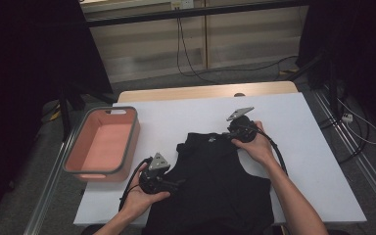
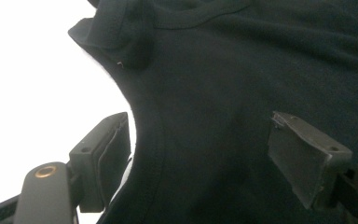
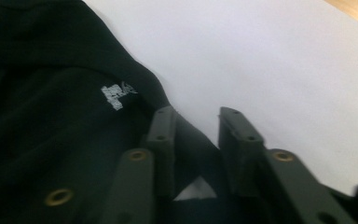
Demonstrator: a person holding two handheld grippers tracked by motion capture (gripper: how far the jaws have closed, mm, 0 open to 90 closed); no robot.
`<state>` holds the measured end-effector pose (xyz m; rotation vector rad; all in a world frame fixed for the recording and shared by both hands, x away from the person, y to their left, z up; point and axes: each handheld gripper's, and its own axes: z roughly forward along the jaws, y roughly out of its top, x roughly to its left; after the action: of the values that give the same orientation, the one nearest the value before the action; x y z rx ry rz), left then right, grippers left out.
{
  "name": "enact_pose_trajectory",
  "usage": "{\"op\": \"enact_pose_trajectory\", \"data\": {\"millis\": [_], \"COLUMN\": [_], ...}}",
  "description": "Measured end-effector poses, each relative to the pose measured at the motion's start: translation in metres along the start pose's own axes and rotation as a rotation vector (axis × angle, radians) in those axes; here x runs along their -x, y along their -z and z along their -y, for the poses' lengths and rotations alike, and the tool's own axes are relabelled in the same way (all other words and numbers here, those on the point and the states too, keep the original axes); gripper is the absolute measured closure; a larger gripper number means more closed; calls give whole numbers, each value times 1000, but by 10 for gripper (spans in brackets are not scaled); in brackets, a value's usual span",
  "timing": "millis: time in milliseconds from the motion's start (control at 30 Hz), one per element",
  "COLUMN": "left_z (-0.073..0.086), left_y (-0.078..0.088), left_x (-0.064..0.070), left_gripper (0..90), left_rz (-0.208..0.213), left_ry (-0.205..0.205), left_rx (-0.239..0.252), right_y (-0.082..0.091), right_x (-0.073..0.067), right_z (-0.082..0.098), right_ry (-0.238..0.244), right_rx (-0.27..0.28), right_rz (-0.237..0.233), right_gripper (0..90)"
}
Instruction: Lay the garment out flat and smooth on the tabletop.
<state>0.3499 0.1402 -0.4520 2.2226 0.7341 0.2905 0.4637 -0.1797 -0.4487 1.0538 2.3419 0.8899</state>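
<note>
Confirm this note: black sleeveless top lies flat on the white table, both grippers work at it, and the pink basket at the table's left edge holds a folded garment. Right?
Not quite. The high view shows the pink basket empty. The rest stands: the black sleeveless top lies on the white table, with the left gripper at its armhole edge and the right gripper at its shoulder.

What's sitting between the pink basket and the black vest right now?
Bare white tabletop separates the pink basket from the black vest, seen in the high view.
</note>
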Motion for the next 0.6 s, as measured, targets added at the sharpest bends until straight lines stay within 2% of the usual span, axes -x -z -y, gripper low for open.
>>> {"op": "enact_pose_trajectory", "data": {"millis": [67, 167, 333, 400, 433, 533, 600], "left_z": [0, 0, 0, 0, 0, 1, 1], "left_y": [-1, 0, -2, -2, -2, -2, -2], "left_x": [1, 1, 1, 2, 2, 2, 3], "left_gripper": [222, 222, 222, 222, 222, 222, 222], "left_rz": [2, 1, 4, -10, 0, 3, 5], "left_ry": [6, -4, -1, -3, -3, -5, -2], "left_rx": [0, -3, -5, -7, -4, -5, -8], "right_y": [-3, -4, -9, -14, -17, -24, -25], "right_x": [2, 6, 17, 20, 21, 23, 25], "right_z": [-2, -5, -12, -17, -19, -25, -27], "right_ry": [-6, -33, -80, -87, -90, -112, -132], "right_rx": [4, 33, 34, 26, 19, 17, 32], "right_rz": [-2, 4, 23, 31, 36, 57, 41], "right_gripper": [866, 887, 887, 882, 877, 792, 756]}}
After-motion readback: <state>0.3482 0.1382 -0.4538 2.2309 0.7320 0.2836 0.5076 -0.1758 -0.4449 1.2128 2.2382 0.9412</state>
